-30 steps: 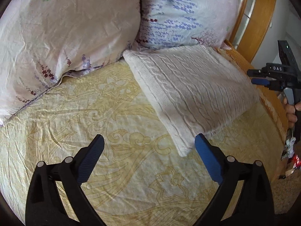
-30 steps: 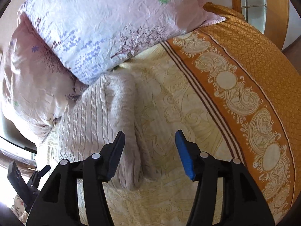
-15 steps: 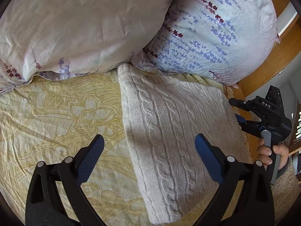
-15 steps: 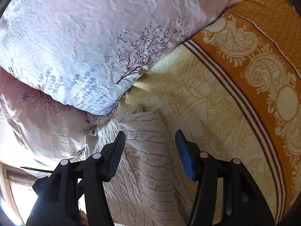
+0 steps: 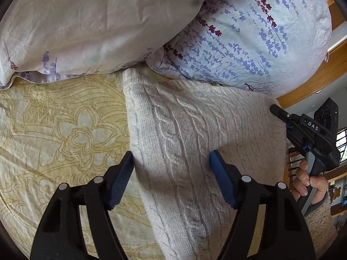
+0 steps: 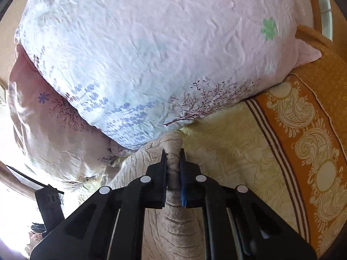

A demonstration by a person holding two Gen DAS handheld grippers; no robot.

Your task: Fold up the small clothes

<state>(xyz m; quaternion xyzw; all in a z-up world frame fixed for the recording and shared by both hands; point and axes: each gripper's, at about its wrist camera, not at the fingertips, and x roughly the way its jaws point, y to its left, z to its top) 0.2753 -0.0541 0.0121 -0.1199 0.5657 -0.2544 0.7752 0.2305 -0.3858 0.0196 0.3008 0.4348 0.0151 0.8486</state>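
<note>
Knitwear is the thing to place first: the cream cable-knit sweater lies folded flat on the bed's yellow patterned bedspread, its far edge tucked against the two floral pillows. The lavender-print pillow sits directly beyond the sweater, the paler pillow beyond it and to the left. An orange border of the bedspread runs off to the sweater's right in your right wrist view.

Your right hand-held gripper is clenched on a bunched ridge of the sweater at its far corner, just under the lavender-print pillow; the knit is squeezed up between the two pads. In the left wrist view that same gripper shows at the sweater's right edge, with your hand around its handle.

Your left hand-held gripper is closing over the sweater's left edge. One pad sits at that edge, the other over the knit, with the fabric between them but not yet pinched.
</note>
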